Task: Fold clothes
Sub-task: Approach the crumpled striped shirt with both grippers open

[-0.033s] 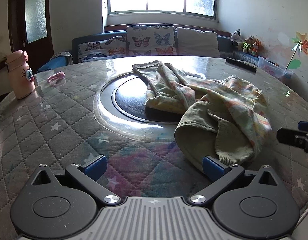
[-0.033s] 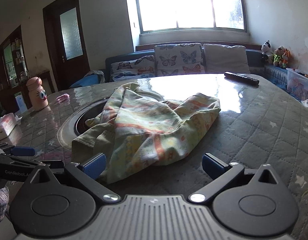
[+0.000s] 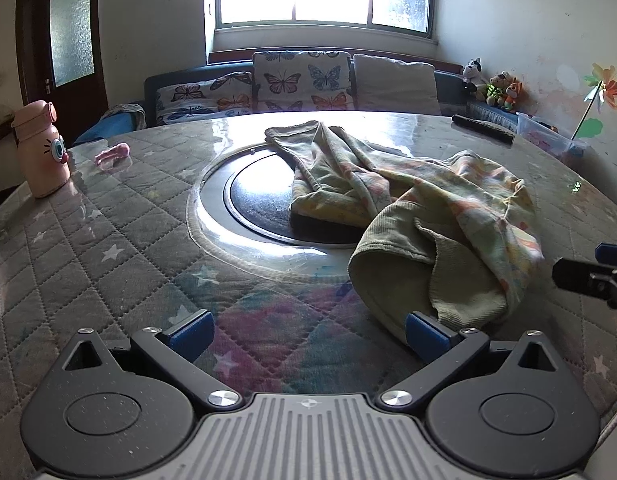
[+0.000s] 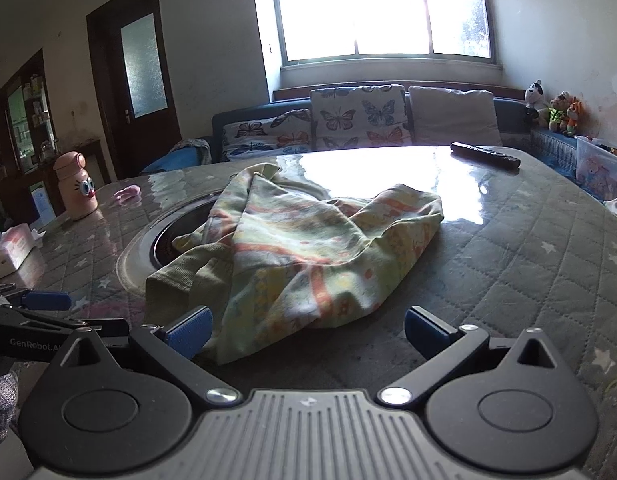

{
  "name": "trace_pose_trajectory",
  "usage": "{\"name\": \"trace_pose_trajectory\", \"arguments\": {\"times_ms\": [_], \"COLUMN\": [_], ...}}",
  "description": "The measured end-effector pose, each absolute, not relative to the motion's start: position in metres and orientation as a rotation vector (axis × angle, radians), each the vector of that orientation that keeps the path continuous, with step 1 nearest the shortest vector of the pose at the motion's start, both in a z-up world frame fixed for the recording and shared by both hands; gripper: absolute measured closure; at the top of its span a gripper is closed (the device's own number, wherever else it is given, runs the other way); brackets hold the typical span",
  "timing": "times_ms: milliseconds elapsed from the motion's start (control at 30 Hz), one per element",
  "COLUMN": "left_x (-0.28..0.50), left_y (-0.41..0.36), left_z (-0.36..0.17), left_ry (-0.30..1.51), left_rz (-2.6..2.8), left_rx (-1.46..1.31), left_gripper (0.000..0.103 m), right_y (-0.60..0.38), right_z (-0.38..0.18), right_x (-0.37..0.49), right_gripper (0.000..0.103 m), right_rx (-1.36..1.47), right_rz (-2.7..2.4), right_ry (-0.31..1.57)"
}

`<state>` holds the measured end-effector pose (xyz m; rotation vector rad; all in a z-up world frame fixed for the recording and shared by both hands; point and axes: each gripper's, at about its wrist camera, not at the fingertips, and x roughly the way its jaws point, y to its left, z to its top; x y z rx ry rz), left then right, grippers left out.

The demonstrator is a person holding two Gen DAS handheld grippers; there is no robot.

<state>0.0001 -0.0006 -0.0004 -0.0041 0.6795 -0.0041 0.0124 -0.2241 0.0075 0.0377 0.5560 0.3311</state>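
A crumpled yellow-green garment [image 3: 440, 208] with orange stripes lies on the round quilted table [image 3: 108, 240], partly over the dark round inset plate [image 3: 260, 200]. My left gripper [image 3: 308, 332] is open at the table's near side, and its right fingertip [image 3: 426, 334] is at the garment's ribbed hem. In the right wrist view the garment [image 4: 308, 248] lies just ahead of my right gripper [image 4: 308, 328], which is open with the cloth's near edge by its left fingertip [image 4: 188, 330]. Each gripper shows at the edge of the other's view: the right gripper [image 3: 588, 276] and the left gripper [image 4: 44, 300].
A pink bottle [image 3: 40, 152] and a small pink item [image 3: 112, 154] stand at the table's left. A black remote [image 3: 482, 129] lies at the far right. A tissue pack [image 4: 12, 248] sits at the left edge. A sofa with butterfly cushions [image 3: 304, 84] is behind the table.
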Motion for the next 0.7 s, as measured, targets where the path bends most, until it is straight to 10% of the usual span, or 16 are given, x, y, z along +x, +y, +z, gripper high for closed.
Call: {"name": "trace_pose_trajectory", "arguments": {"times_ms": [700], "left_x": [-0.011], "left_y": [-0.024], "left_z": [-0.002], "left_ry": [0.713], "left_rz": [-0.036], "left_rx": [0.048], "left_gripper": [0.0], "right_y": [-0.217], "right_z": [0.0], "right_x": [0.0], "right_gripper": [0.0], "right_rx": [0.029], "right_rz": [0.358], "right_ry": [0.611]}}
